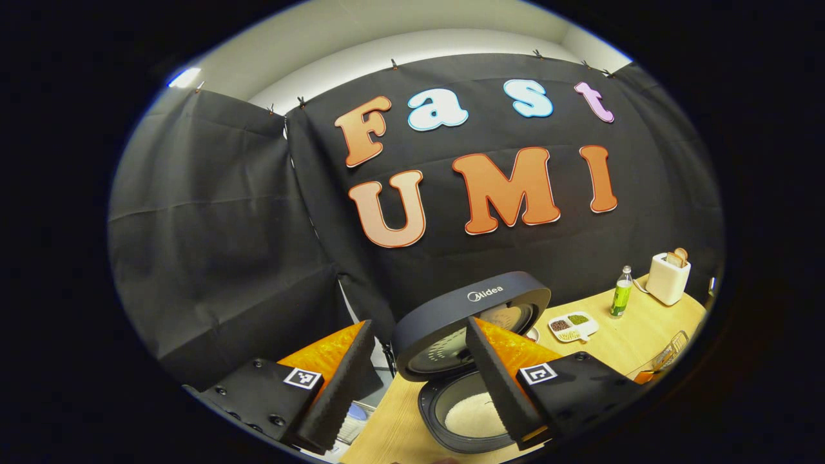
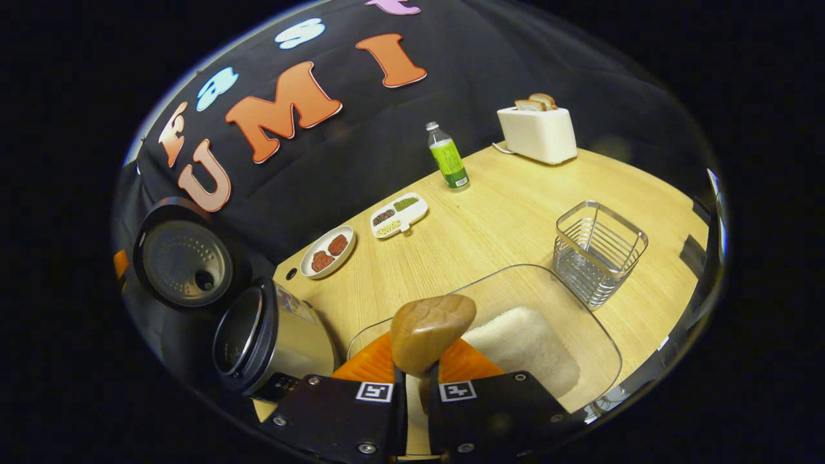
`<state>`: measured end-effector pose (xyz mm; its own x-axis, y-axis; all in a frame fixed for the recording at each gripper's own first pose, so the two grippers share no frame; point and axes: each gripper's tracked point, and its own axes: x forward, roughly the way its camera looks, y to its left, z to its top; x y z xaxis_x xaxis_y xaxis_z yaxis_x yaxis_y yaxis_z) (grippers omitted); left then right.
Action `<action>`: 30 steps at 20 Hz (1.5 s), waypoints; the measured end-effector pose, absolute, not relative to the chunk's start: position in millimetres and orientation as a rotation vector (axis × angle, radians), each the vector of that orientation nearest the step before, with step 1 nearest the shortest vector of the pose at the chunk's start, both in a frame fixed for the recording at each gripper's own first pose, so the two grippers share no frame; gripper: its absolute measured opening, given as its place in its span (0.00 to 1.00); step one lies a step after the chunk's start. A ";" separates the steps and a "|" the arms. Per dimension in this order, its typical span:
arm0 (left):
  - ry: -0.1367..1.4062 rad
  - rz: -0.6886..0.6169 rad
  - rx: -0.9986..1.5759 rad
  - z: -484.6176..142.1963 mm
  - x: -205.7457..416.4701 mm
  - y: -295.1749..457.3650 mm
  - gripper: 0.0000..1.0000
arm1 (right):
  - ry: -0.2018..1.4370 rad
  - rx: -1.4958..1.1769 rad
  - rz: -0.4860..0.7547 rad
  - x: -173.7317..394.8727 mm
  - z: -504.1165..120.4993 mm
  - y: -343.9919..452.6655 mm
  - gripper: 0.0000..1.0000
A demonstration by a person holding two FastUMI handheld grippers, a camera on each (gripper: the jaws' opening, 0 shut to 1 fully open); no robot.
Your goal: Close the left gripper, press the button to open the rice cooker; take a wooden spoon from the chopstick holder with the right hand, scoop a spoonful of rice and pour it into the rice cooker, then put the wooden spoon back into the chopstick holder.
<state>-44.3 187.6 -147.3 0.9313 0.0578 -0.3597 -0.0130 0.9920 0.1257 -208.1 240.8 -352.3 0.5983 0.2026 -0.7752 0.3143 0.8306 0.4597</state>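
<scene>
The rice cooker (image 1: pixel 467 380) stands open at the table's (image 2: pixel 515 212) left end, its lid (image 1: pixel 474 309) tipped up and back, and white rice (image 1: pixel 474 415) lies in its pot. In the right gripper view the cooker's lid (image 2: pixel 184 254) faces the camera. A clear glass dish (image 2: pixel 580 322) near the front edge holds a heap of white rice (image 2: pixel 525 345). The wire chopstick holder (image 2: pixel 599 251) stands just beside that dish on its right, with nothing visible inside.

The right gripper (image 2: pixel 416 386) is closed on the wooden spoon (image 2: pixel 428 332), both fingers pressing its handle, the bowl of the spoon raised over the glass dish. The left gripper (image 1: pixel 412 386) hangs wide apart and holds nothing, above the cooker.

Farther back sit a small plate (image 2: pixel 329 251) with two reddish pieces, a divided dish (image 2: pixel 399 216) of grains, a green bottle (image 2: pixel 449 156) and a white toaster (image 2: pixel 538 132) with bread in its slots. The table is pale wood; black cloth walls the booth behind.
</scene>
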 end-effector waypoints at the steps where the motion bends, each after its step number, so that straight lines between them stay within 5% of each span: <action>1: 0.369 0.039 0.122 -147.7 -44.5 189.3 0.98 | 0.959 0.644 -0.066 -210.4 -351.7 242.0 0.12; 12: 0.370 0.057 0.110 -143.4 -54.2 194.6 1.00 | 1.037 1.001 0.000 -203.7 -350.1 246.3 0.12; 13: 0.369 0.057 0.108 -143.4 -54.9 193.9 0.87 | 1.038 1.036 -0.003 -201.3 -350.7 242.1 0.12; 14: 0.369 0.058 0.104 -142.5 -54.2 192.8 1.00 | 1.038 1.088 0.000 -201.5 -349.2 239.3 0.12; 18: 0.364 0.058 0.085 -138.6 -54.8 184.8 1.00 | 1.040 1.222 0.020 -205.7 -346.0 232.6 0.12; 20: 0.358 0.051 0.089 -136.4 -55.5 177.2 0.87 | 1.036 1.230 0.031 -208.2 -344.5 227.8 0.12; 22: 0.349 0.041 0.095 -131.9 -54.5 171.5 0.96 | 1.027 1.235 0.034 -206.9 -343.7 218.7 0.12; 30: 0.337 0.064 0.081 -121.0 -58.2 166.6 0.87 | 0.948 1.446 0.043 -188.1 -317.9 170.9 0.12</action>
<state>-58.2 166.6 -121.0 0.9418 0.0759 -0.3274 -0.0489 0.9947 0.0901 -188.1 170.9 -317.9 0.6514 0.5552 -0.5171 0.5063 0.1896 0.8413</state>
